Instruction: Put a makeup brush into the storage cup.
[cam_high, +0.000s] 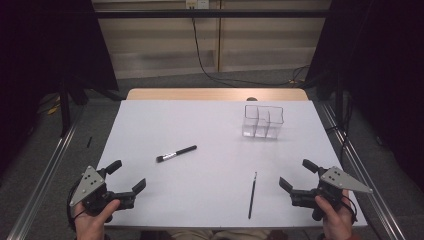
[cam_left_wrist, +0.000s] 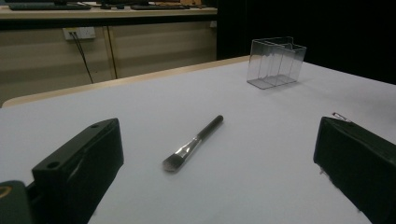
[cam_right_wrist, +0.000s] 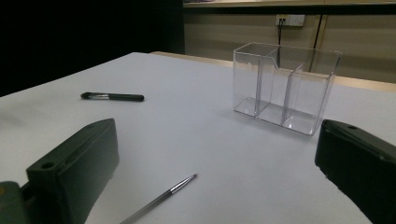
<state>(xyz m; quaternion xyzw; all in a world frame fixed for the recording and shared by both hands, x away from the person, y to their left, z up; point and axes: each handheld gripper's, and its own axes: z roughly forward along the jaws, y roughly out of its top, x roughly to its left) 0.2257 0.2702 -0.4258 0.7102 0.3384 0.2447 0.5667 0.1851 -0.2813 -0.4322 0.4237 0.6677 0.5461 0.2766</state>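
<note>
Brushes lie apart mid-frame: flat brush (cam_high: 175, 153) left of centre, thin brush (cam_high: 252, 194) lower right, clear organizer (cam_high: 263, 121) upper right. Both claws, left claw (cam_high: 126, 179) and right claw (cam_high: 295, 174), gape wide, empty. Best approach each handle crosswise, low to the surface (cam_high: 210, 130).

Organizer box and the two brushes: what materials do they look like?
Organizer box: clear, glossy hard plastic, probably acrylic; the dividers show through its walls. Thick brush: matte black handle, shiny metal-looking collar, dark bristles. Thin brush: dark slim handle, silvery collar; handle material unclear.
</note>
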